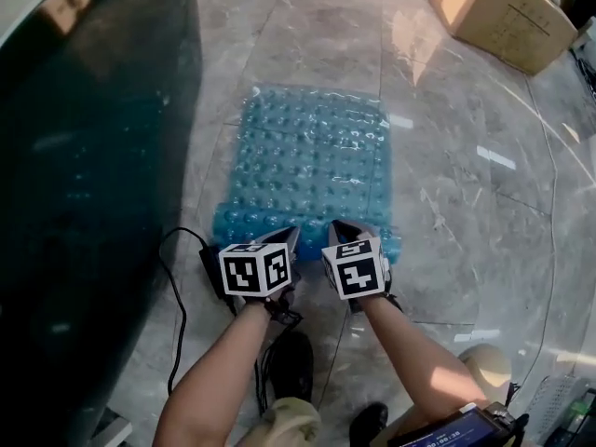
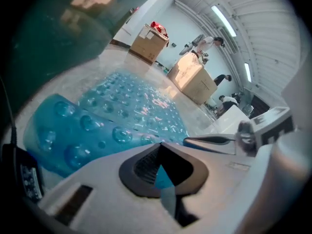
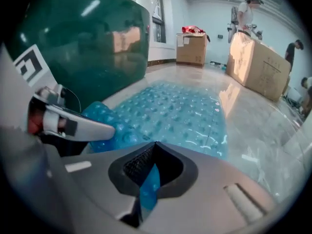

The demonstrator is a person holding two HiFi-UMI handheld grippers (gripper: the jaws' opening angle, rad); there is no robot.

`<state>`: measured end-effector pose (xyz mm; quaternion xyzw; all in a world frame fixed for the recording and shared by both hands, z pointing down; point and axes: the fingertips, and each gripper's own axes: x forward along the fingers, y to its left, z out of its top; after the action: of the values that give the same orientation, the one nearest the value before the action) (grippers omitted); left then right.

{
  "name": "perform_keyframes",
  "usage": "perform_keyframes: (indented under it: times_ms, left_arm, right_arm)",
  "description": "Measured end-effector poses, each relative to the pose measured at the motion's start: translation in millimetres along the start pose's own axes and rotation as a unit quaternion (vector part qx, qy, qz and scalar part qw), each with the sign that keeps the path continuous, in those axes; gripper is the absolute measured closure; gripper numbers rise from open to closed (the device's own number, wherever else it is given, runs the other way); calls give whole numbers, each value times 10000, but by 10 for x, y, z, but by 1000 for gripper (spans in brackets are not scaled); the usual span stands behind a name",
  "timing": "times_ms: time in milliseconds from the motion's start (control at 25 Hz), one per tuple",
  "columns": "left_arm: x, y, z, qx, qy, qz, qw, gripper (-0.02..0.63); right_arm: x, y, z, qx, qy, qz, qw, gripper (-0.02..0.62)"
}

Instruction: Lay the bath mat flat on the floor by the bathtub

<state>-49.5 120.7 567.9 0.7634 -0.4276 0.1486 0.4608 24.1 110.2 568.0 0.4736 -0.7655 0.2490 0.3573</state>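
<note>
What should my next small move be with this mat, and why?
Probably lower both tongs until the near edge rests on the floor. The left tongs and right tongs each pinch that edge of the mat, which curls up, while the rest lies flat beside the bathtub.

Left gripper and right gripper: grey shells, white cubes bearing black square markers; black cable left of the left cube.

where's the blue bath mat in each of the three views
Head view: bath mat at centre, spread on the floor.
Left gripper view: bath mat lower left to centre, an edge pinched in the jaws.
Right gripper view: bath mat centre, an edge pinched in the jaws.
Shared landmark: the dark green bathtub, left of it in every view.
</note>
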Motion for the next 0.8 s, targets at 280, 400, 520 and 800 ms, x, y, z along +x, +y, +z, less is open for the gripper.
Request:
perform_keyframes:
  times_ms: [280,400,520,800]
  left_arm:
    - [-1088,420,-214,-516,-708,588,9944,600]
    - [-1988,619,-726,-980,-999,914,9859,600]
    - [-3066,602,-1460,-1166,-1182,1218,9786,600]
    - [-5371,-493,-3057,-3337,-2624,1612,8910,600]
  right_arm:
    - [226,-70,68,-317,141,-9,9994,591]
    - [284,-165,104,-600,180,-289,9976,591]
    - [329,-196,127,-773,252,-545,9952,591]
    - [263,-436,350,-604,557,-683,9943,592]
